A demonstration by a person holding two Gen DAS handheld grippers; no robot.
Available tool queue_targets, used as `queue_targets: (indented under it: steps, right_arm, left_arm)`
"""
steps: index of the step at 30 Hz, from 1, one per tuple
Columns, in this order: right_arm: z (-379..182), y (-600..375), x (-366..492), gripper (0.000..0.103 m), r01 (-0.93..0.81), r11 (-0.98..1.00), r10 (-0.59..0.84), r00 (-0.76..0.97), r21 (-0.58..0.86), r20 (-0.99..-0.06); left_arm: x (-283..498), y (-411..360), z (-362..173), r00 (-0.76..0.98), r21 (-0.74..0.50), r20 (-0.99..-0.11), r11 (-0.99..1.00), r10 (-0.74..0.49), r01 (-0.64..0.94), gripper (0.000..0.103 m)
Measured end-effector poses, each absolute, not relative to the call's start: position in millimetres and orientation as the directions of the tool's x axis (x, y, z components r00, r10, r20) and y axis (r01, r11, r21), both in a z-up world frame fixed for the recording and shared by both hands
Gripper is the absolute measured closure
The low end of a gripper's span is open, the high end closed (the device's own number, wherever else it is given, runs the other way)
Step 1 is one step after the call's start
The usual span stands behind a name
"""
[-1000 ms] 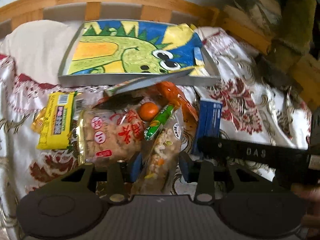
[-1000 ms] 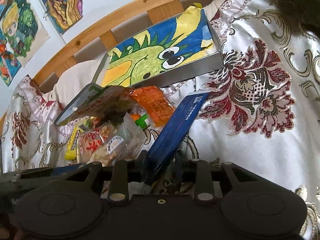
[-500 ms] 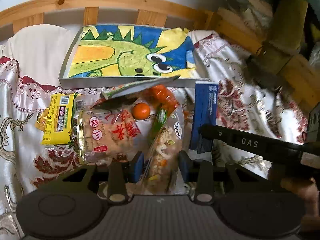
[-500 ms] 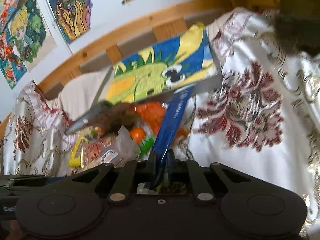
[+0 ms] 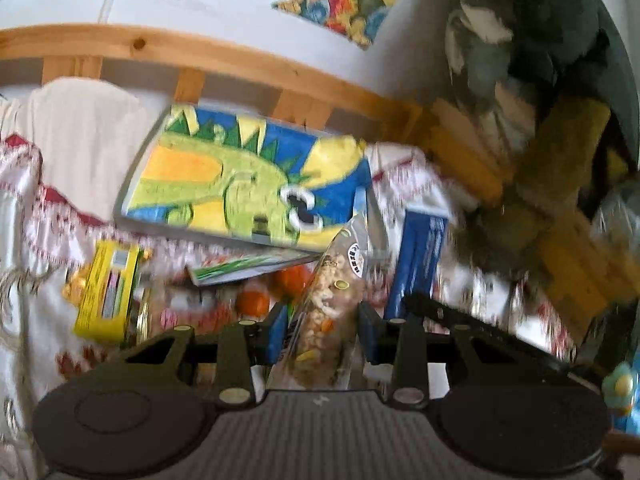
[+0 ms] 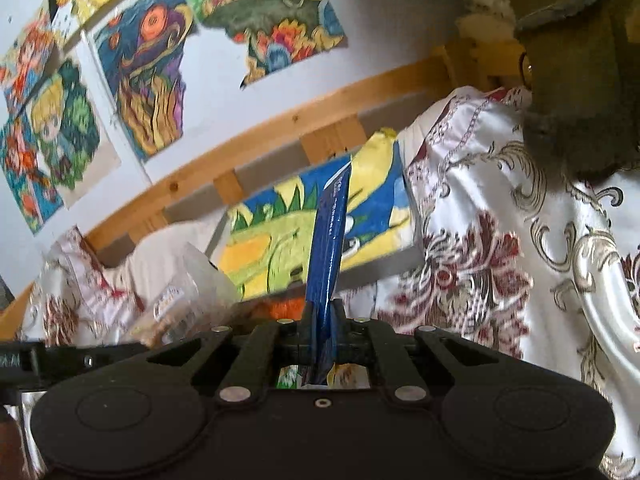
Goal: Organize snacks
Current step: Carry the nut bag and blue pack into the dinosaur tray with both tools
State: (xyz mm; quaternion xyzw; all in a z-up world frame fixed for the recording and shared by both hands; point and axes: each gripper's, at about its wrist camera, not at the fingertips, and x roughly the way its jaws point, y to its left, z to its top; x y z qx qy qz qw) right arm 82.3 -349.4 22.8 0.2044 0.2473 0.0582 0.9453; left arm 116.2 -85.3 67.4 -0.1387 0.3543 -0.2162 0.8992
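Note:
My left gripper (image 5: 322,330) is shut on a clear bag of mixed crackers (image 5: 330,300) and holds it lifted, tilted up over the snack pile. My right gripper (image 6: 322,316) is shut on a flat blue packet (image 6: 330,240), held upright above the bed; the packet also shows in the left wrist view (image 5: 418,258). On the patterned cloth lie a yellow pack (image 5: 106,294), an orange ball (image 5: 252,303) and a green-edged packet (image 5: 244,269). The dinosaur-print tray (image 5: 240,192) lies behind them.
A wooden bed rail (image 5: 224,60) runs along the back, with drawings on the wall (image 6: 140,80). A dark plush heap (image 5: 540,100) and yellow blocks stand at the right. The floral cloth (image 6: 500,260) spreads to the right of the tray (image 6: 272,240).
Both grippers have risen and tilted upward. The cracker bag has come up off the pile in my left gripper. The blue packet has swung upright in my right gripper.

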Motion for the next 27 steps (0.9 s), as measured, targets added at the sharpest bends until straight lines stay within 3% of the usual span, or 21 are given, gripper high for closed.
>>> queue_targets:
  steps: [9, 14, 27]
  right_arm:
    - [37, -372, 138, 0.097, -0.078, 0.885, 0.236, 0.925, 0.458, -0.298]
    - [40, -383, 179, 0.097, -0.107, 0.876, 0.245, 0.939, 0.470, -0.242]
    - [0, -391, 256, 0.097, -0.103, 0.864, 0.307, 0.884, 0.493, -0.353]
  left_arm:
    - [178, -96, 86, 0.754, -0.462, -0.492, 0.865, -0.435, 0.197, 0.062]
    - [219, -110, 85, 0.786, -0.427, -0.497, 0.892, -0.369, 0.149, 0.062]
    - [315, -159, 38, 0.777, -0.297, -0.586, 0.953, -0.231, 0.060, 0.063]
